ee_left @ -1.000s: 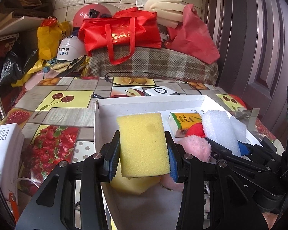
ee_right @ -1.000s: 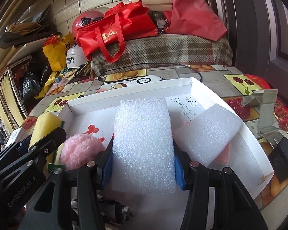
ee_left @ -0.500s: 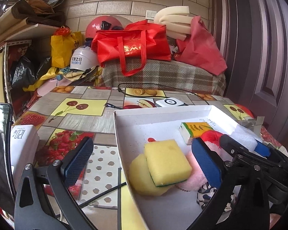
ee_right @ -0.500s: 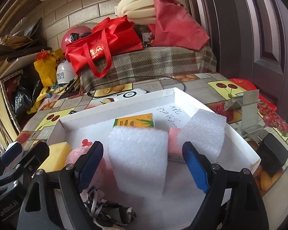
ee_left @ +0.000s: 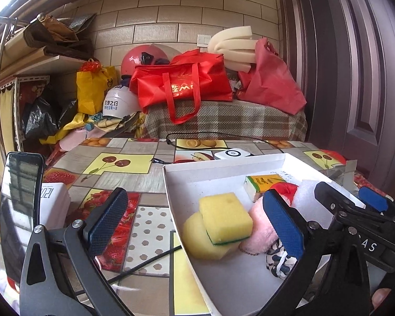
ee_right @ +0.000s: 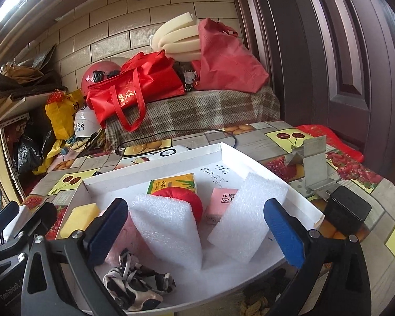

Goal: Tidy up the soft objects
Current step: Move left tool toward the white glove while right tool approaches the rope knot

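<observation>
— Left gripper: what's it doing?

— Spread wide, holding nothing. One finger sits over the fruit-print tablecloth, the other over the white box.

— And the soft things?

— All inside that box. In the left wrist view a yellow sponge with a green underside lies on a rounder yellow pad at about 6 o'clock of the box, touching a pink fluffy ball at its 3 o'clock. A yellow tissue pack lies near the far wall, at 12 o'clock.

— Right gripper?

— Also released, jaws well apart, nothing between the pads. Ahead of it two white foam blocks lean in the box, tilted away from each other. Between them, further back, sit a red cushion and a pink packet.

— Anything else in there?

— A black-and-white cloth, crumpled at 7 o'clock in the right wrist view, just beside the left foam block.
</observation>
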### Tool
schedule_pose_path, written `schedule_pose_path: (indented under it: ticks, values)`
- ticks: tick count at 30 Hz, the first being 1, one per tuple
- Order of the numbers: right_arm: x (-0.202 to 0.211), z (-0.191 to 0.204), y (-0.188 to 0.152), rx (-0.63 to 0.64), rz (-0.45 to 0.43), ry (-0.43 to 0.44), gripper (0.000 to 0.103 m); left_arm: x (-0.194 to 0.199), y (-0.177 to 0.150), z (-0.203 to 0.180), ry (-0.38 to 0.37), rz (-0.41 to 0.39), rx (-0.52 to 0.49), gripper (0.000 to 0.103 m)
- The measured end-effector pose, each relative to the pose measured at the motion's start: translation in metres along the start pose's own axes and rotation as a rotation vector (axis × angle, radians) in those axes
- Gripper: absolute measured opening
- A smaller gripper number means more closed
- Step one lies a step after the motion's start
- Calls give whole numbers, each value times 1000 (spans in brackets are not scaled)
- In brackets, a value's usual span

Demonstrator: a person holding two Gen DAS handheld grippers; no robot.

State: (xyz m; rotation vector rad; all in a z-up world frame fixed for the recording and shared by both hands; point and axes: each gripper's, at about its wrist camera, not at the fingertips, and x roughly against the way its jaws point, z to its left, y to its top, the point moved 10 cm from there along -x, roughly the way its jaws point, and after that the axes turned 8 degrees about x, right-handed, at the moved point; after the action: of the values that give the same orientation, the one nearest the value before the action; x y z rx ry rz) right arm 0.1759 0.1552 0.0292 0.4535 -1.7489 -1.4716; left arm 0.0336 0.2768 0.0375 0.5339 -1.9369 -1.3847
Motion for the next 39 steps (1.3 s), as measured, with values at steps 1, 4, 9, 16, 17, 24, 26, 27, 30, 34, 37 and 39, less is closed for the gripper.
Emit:
schedule_pose_path:
  ticks: [1,4,9,16,17,24,26,27,30,34,37,39]
  values:
    - [4,0,0,8,-9,-5,103,2,-1,0,-2,1,1,103]
    - [13,1,0,32,-28,-8,103,8,-3,1,-4,3,0,103]
    - [27,2,-2,65,-53,-10,103,21,-7,2,-5,-3,-10,103]
    - [41,-12,-8,36,-52,-3,103,40,-16,3,-29,12,-26,103]
    - [42,-15,-10,27,-50,-4,103,43,-18,2,-35,15,-30,103]
    - [56,-29,-18,-1,-33,-6,103,64,-30,-2,-73,50,-60,103]
    - [58,-33,-21,-6,-21,-4,103,68,-35,-5,-88,74,-71,103]
    - [60,-35,-23,-10,-15,-3,103,70,-38,-6,-95,89,-78,103]
    - [64,-44,-29,-30,7,0,103,76,-46,-12,-117,124,-102,103]
    - [66,-60,-40,-81,58,8,103,78,-62,-23,-151,196,-150,103]
    - [67,-76,-53,-139,113,17,103,79,-70,-31,-182,233,-180,103]
    - [68,-87,-64,-165,159,18,103,76,-75,-36,-199,267,-193,103]
